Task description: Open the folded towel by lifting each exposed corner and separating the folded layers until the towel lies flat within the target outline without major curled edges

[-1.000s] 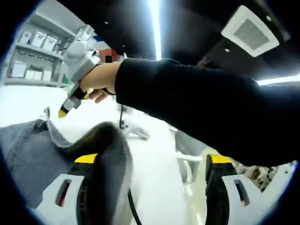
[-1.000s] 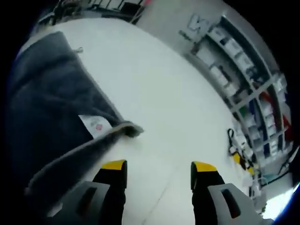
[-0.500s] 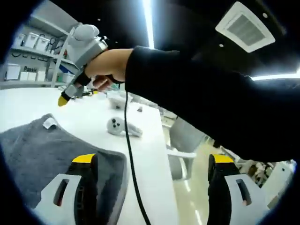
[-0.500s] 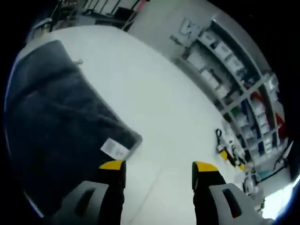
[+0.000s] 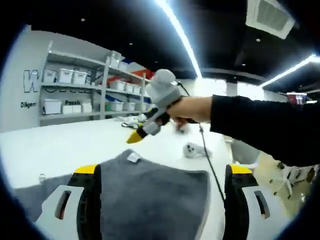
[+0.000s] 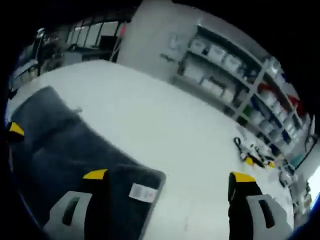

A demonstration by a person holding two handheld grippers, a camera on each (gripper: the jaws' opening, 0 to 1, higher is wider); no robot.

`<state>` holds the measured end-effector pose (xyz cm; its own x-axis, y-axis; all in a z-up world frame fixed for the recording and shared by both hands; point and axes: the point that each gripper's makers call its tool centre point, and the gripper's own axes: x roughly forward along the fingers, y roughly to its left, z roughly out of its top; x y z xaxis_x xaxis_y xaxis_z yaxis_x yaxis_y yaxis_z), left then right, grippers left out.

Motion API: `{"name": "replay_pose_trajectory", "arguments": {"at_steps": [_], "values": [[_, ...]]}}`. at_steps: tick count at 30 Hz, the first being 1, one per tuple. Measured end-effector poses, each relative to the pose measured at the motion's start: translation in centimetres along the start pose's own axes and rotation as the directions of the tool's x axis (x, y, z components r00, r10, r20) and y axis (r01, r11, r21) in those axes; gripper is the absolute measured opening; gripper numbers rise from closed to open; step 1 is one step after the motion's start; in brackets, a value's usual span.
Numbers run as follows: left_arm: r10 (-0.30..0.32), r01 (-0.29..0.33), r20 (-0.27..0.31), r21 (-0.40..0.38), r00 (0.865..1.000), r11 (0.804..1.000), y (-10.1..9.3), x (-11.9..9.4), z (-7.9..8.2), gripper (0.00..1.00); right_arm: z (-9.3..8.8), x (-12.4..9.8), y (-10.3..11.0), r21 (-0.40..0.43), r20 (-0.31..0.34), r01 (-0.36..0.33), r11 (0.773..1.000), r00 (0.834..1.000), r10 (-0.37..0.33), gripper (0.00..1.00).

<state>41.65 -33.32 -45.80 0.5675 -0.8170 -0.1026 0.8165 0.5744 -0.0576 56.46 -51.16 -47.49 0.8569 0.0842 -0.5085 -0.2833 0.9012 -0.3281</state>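
Towel [image 6: 75,150], grey with a white label [image 6: 141,192], lies spread on the white desk [image 6: 165,135]. Left tool [image 5: 160,172] and right tool [image 6: 170,177] both hover over it, jaws wide and holding nothing.

White table [image 6: 165,125] ahead of the tongs, shelving with white bins [image 5: 75,95] along grey wall beyond, ceiling light strips [image 5: 180,35] overhead

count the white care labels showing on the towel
1 in each view, likely the same label: near the towel's corner between the right gripper's jaws, and at its far edge in the left gripper view. Folds may hide others.
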Motion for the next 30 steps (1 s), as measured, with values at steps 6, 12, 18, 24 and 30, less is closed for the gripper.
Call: {"name": "replay_pose_trajectory", "arguments": {"at_steps": [6, 12, 18, 24, 30], "values": [[0.152, -0.151, 0.029, -0.007, 0.988, 0.988, 9.3, -6.7, 3.6, 1.0, 1.5, -1.2, 0.2, 0.018, 0.092, 0.047, 0.999, 0.995, -0.049, 1.0], [0.297, -0.297, 0.04, 0.007, 0.954, 0.955, 16.6, -14.4, 4.9, 1.0, 0.4, -2.9, 2.1, 0.061, 0.141, 0.033, 0.998, 0.989, -0.041, 1.0], [0.411, -0.41, 0.063, -0.024, 0.909, 0.912, 21.7, -21.8, 4.9, 1.0, 0.3, -5.4, 3.6, 0.116, 0.222, 0.025, 0.993, 0.974, -0.05, 1.0], [0.459, -0.458, 0.022, -0.026, 0.888, 0.888, 24.3, -26.1, 3.5, 1.0, 0.7, -7.5, 5.3, 0.164, 0.289, 0.031, 0.986, 0.954, -0.078, 1.0], [0.465, -0.465, -0.025, -0.013, 0.885, 0.885, 23.9, -28.3, 1.2, 1.0, 0.9, -8.7, 7.7, 0.17, 0.317, 0.01, 0.985, 0.946, -0.065, 1.0]]}}
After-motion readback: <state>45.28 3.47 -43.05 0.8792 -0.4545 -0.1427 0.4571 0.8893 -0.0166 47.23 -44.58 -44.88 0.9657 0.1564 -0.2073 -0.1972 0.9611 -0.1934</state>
